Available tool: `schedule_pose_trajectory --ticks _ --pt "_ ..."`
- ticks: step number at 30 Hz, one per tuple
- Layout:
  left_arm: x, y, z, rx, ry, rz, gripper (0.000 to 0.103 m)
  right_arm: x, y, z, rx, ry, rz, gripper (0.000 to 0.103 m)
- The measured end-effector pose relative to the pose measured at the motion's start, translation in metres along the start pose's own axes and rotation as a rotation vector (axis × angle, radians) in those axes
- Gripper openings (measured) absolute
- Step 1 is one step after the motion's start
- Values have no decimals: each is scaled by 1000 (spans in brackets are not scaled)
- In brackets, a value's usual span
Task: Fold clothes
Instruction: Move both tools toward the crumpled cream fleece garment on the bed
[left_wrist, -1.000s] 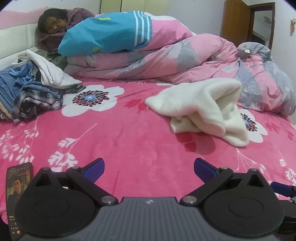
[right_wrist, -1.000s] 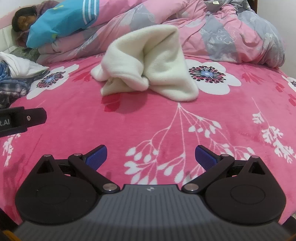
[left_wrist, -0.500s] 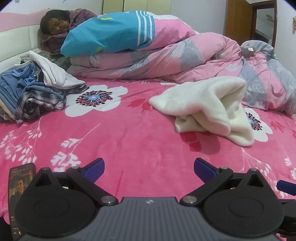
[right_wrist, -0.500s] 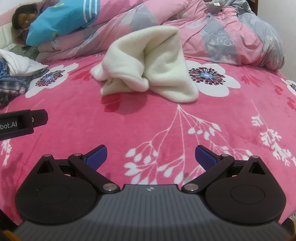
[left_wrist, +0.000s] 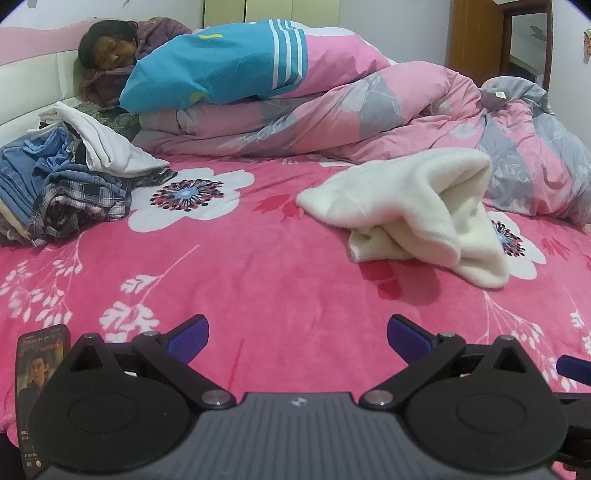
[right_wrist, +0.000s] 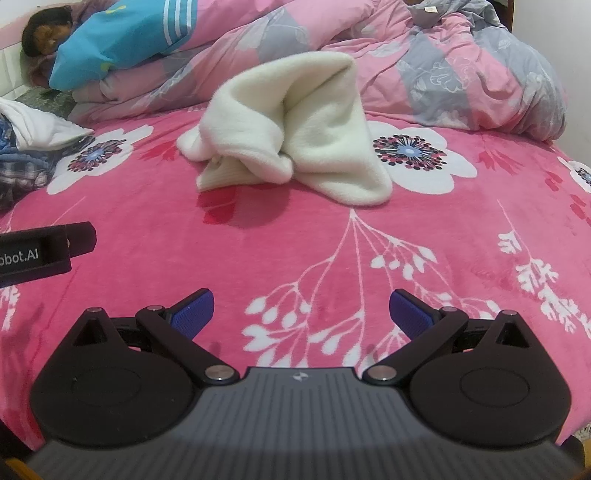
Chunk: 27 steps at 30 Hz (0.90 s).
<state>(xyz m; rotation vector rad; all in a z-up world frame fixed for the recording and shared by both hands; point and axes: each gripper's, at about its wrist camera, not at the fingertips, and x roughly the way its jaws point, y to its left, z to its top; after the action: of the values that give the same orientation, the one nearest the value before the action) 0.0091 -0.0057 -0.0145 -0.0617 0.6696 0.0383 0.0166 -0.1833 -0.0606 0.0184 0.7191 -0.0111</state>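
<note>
Both grippers, left (left_wrist: 297, 332) and right (right_wrist: 301, 312), spread, empty; crumpled cream fleece garment (right_wrist: 295, 125) upper centre, pink floral blanket (right_wrist: 406, 229)

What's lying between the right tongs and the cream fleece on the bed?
Nothing: only bare pink floral blanket lies between the open right tongs and the crumpled cream fleece, shown in the right wrist view.

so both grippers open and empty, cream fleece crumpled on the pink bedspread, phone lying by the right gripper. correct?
Not quite: the phone lies by the left gripper, at the lower-left edge of the left wrist view. The rest holds: left and right gripper are open and empty, and the cream fleece sits crumpled on the pink bedspread.
</note>
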Motion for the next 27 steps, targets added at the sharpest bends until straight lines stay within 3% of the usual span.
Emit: schedule_pose_trajectory --ticks 27 --pt "8 1 -1 -7 23 1 103 4 -1 2 5 0 -3 102"
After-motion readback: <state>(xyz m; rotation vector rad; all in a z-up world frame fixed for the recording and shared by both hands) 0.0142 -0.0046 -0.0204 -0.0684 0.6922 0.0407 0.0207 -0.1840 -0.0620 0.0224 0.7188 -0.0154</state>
